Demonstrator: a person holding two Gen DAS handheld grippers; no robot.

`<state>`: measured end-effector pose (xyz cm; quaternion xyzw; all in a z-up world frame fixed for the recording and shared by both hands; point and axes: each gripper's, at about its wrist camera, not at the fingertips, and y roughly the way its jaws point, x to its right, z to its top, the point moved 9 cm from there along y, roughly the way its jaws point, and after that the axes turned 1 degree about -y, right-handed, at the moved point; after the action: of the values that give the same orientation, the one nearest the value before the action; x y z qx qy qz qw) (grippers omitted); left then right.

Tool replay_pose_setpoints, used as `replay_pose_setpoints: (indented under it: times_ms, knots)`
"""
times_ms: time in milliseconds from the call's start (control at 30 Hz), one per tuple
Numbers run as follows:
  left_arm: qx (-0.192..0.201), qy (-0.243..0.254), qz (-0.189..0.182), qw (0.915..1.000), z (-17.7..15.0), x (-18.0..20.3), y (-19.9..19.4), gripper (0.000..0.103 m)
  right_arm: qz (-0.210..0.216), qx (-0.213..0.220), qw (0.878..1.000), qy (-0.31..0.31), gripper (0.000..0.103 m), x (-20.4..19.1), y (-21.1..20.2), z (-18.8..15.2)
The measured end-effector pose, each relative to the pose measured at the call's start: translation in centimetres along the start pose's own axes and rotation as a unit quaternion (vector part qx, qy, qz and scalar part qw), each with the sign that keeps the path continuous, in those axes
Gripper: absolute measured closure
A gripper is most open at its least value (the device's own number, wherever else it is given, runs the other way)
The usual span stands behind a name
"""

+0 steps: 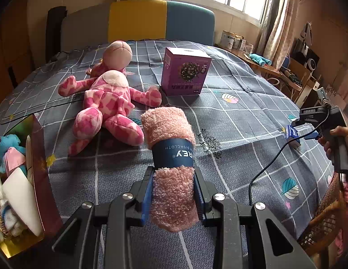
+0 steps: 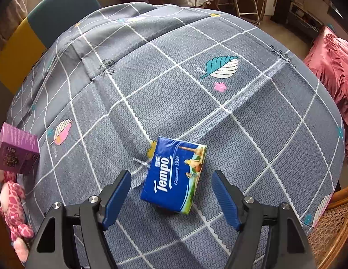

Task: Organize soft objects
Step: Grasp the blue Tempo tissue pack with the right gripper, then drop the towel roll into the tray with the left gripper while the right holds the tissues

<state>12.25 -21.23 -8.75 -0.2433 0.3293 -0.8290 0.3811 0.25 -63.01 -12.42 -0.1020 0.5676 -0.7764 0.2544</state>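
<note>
My left gripper (image 1: 174, 174) is shut on a rolled pink dishcloth (image 1: 169, 134) with a dark blue paper band, held above the bedspread. A pink spotted plush toy (image 1: 106, 98) lies on its back just left of the roll. In the right wrist view my right gripper (image 2: 171, 177) stands open over a blue Tempo tissue pack (image 2: 174, 174) that lies flat on the bed between the two blue pads, apart from both. The same gripper, held by a hand, shows at the right edge of the left wrist view above the tissue pack (image 1: 291, 133).
A purple carton (image 1: 185, 71) stands upright behind the plush toy. At the far left, an open box (image 1: 39, 157) holds a blue plush and white soft items. A wooden desk (image 1: 263, 65) and a wicker chair (image 1: 324, 222) flank the bed's right side.
</note>
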Motion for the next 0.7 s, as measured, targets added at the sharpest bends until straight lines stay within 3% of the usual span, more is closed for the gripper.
replay_pose_setpoints:
  times_ms: [100, 167, 233, 333, 400, 467, 533, 700]
  knots:
    - [0.003, -0.001, 0.002, 1.0, -0.1, -0.3, -0.5, 0.07, -0.02, -0.016, 1.0, 0.006, 0.028, 0.1, 1.7, -0.1]
    - [0.005, -0.002, 0.004, 1.0, -0.1, -0.5, -0.7, 0.07, -0.02, -0.043, 0.999, -0.005, 0.035, -0.2, 3.2, -0.9]
    - [0.005, -0.003, 0.006, 1.0, -0.2, -0.8, -0.9, 0.07, -0.057, -0.018, 0.998, -0.033, 0.047, -0.2, 3.0, -0.8]
    - [0.006, -0.008, 0.012, 0.9999, -0.4, -1.5, -1.2, 0.07, -0.061, 0.005, 0.997, -0.05, 0.048, -0.7, 2.0, -0.6]
    - [0.008, -0.014, 0.017, 0.9997, -0.5, -2.1, -1.5, 0.07, -0.074, 0.052, 0.993, -0.076, 0.048, -1.7, 0.0, 0.1]
    - [0.01, -0.021, 0.022, 0.9995, -0.5, -2.9, -1.9, 0.07, -0.047, 0.076, 0.991, -0.098, 0.048, -3.8, -1.8, 0.1]
    - [0.014, -0.027, 0.029, 0.9991, -0.4, -3.6, -2.4, 0.07, 0.013, 0.073, 0.988, -0.134, 0.048, -7.0, -3.1, -1.2]
    - [0.028, -0.043, 0.049, 0.9975, 0.0, -5.6, -3.7, 0.07, 0.13, 0.034, 0.96, -0.245, 0.047, -16.9, -4.6, -8.1]
